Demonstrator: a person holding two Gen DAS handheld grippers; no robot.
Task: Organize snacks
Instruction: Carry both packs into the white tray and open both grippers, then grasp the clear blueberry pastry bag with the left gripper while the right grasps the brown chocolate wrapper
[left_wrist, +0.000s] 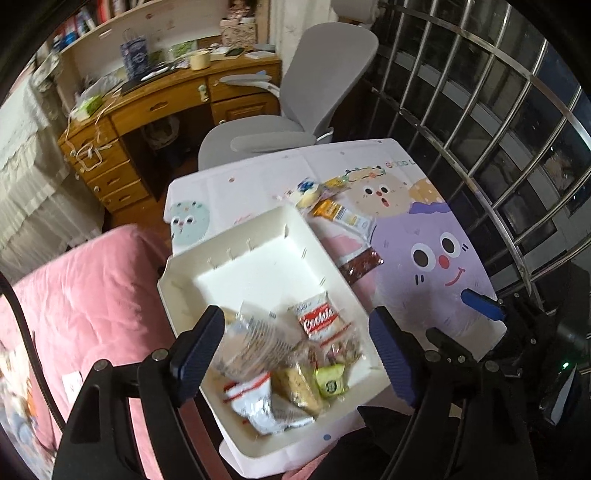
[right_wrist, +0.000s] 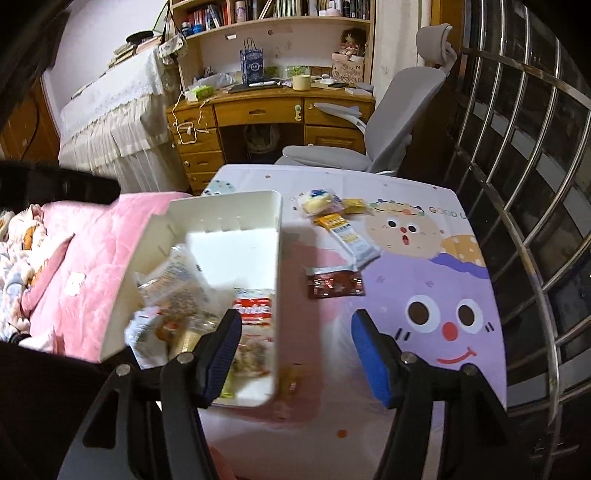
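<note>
Task approx. half done: white bin (left_wrist: 258, 254) at table's near left holds several snack packs (left_wrist: 288, 362); four snacks (right_wrist: 340, 236) left on the cartoon tablecloth (right_wrist: 424, 258), far of both grippers. Left gripper (left_wrist: 295, 354) and right gripper (right_wrist: 295, 354) both spread, empty. Bedroom: pink blanket (left_wrist: 85, 295) left, desk (right_wrist: 266, 110) & grey chair (left_wrist: 306, 96) far.

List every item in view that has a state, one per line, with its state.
White bin: lidless, near end filled.
Clear packet: blurred, in bin between left gripper pads, untouched.
Cookie packet: sealed, in bin.
Dark red packet: flat on table.
Left gripper: open.
Right gripper: open, empty.
</note>
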